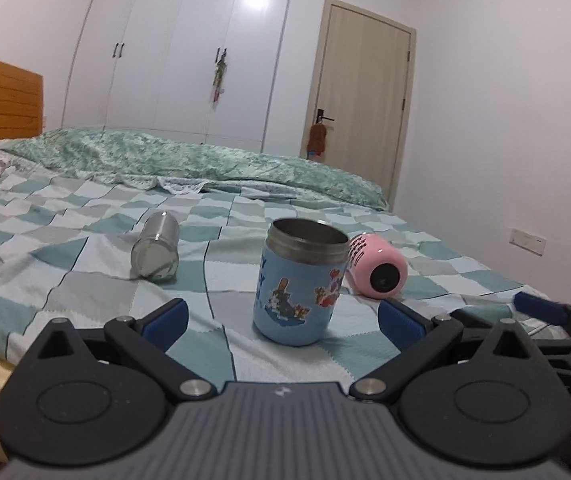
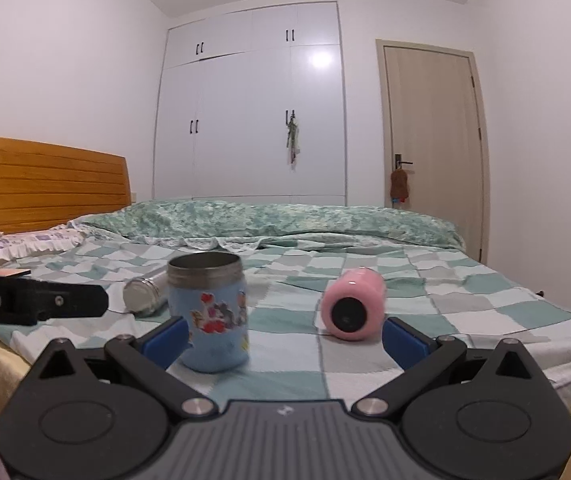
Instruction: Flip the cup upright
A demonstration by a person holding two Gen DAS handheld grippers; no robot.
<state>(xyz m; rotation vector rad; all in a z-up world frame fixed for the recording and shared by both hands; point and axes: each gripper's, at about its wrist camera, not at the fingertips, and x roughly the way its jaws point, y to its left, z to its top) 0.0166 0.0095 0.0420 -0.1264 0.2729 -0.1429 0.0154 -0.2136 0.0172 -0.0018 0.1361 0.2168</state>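
A blue cup with cartoon stickers (image 1: 299, 284) stands upright on the checked bedspread, steel rim up; it also shows in the right wrist view (image 2: 209, 312). A pink cup (image 1: 375, 266) lies on its side just right of it, its dark end towards me (image 2: 353, 306). A steel cup (image 1: 155, 248) lies on its side to the left (image 2: 143, 292). My left gripper (image 1: 283, 322) is open and empty, the blue cup between and just beyond its fingers. My right gripper (image 2: 285, 338) is open and empty, short of the pink cup.
The bed (image 1: 85, 248) has a checked teal cover and a rolled green quilt (image 1: 189, 156) at the back. A wooden headboard (image 2: 45, 184) is at left, white wardrobes (image 2: 253, 100) and a door (image 2: 433, 140) behind. The left gripper's body (image 2: 33, 300) shows at left in the right wrist view.
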